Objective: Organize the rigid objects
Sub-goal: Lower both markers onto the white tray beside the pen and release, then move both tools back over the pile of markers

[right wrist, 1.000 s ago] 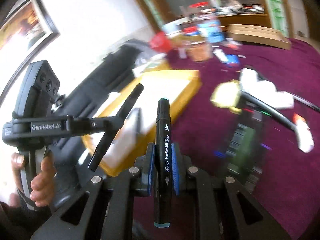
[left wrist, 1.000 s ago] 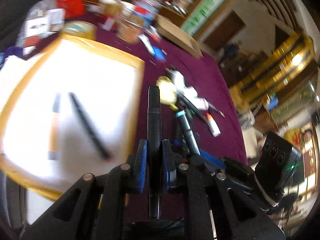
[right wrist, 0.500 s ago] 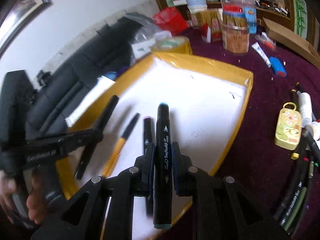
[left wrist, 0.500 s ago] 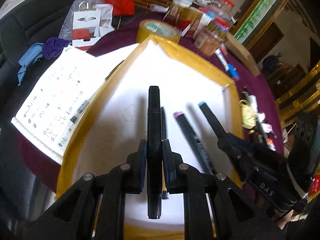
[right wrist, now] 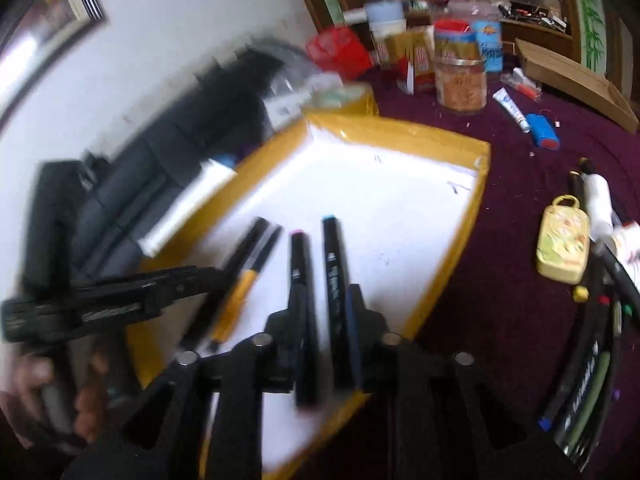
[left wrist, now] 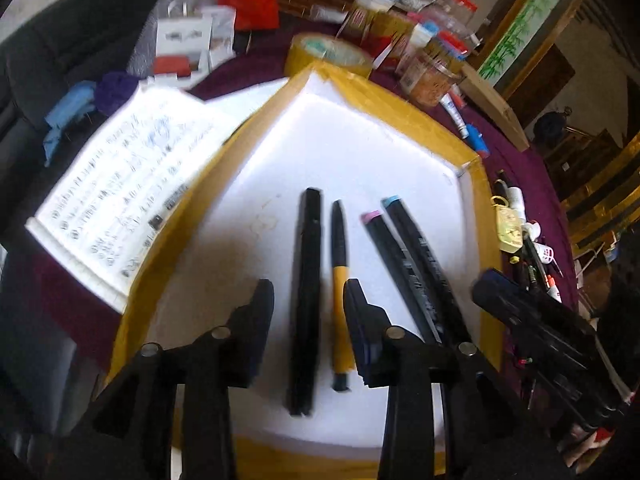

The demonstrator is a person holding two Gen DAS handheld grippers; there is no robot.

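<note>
the left gripper [left wrist: 308, 312] has its fingers [left wrist: 260, 312] spread wide, gripping nothing; between them lie a plain black marker [left wrist: 306, 300] and, just beside it, a pen with a black cap and orange barrel [left wrist: 339, 292], both flat on the white floor of the yellow-rimmed tray [left wrist: 400, 100]. the right gripper [right wrist: 326, 320] is parted too, its fingers [right wrist: 354, 320] flanking a black marker with a blue end [right wrist: 334, 288] that rests on the tray; a pink-ended black marker [right wrist: 302, 304] lies alongside. the four lie roughly parallel. outside the tray, the maroon tabletop [right wrist: 500, 280] carries more markers [right wrist: 592, 368], a pale yellow case [right wrist: 564, 246] and a jar [right wrist: 460, 80].
</note>
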